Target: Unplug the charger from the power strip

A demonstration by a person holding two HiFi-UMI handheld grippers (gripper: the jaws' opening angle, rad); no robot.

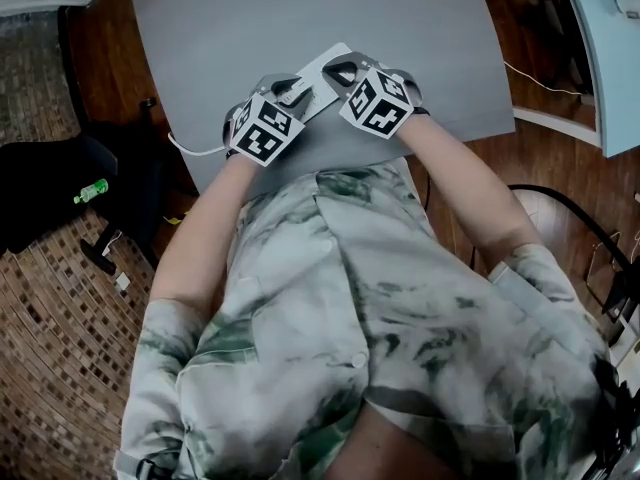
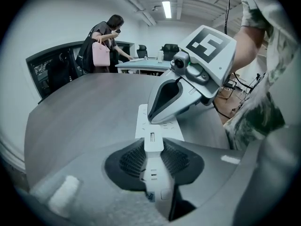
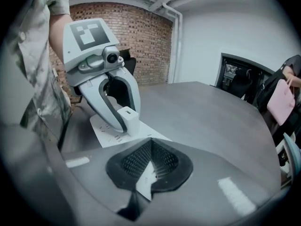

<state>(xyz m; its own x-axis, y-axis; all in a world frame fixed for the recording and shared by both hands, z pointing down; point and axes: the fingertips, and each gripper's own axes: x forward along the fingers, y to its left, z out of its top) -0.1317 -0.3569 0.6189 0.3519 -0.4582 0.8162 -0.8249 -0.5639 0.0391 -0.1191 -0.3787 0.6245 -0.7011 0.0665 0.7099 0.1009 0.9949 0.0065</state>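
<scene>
A white power strip point(image 1: 318, 76) lies on the grey table point(image 1: 300, 18) close to its near edge. A small white charger point(image 3: 128, 118) stands on the strip point(image 3: 110, 132). My left gripper point(image 2: 153, 142) is shut on the charger point(image 2: 153, 150), one pad against each side. In the right gripper view the left gripper's fingers point(image 3: 115, 111) flank the charger. My right gripper point(image 3: 150, 147) is shut with nothing held, and its tip rests on the strip just beyond the charger. The left gripper view shows that right gripper point(image 2: 162, 102) pointing down onto the strip point(image 2: 162, 126).
A white cable point(image 1: 195, 151) runs off the table's left edge. A green bottle point(image 1: 90, 190) lies on the floor at left. Far across the room a person with a pink bag point(image 2: 100, 53) stands by a desk point(image 2: 141, 65) with chairs.
</scene>
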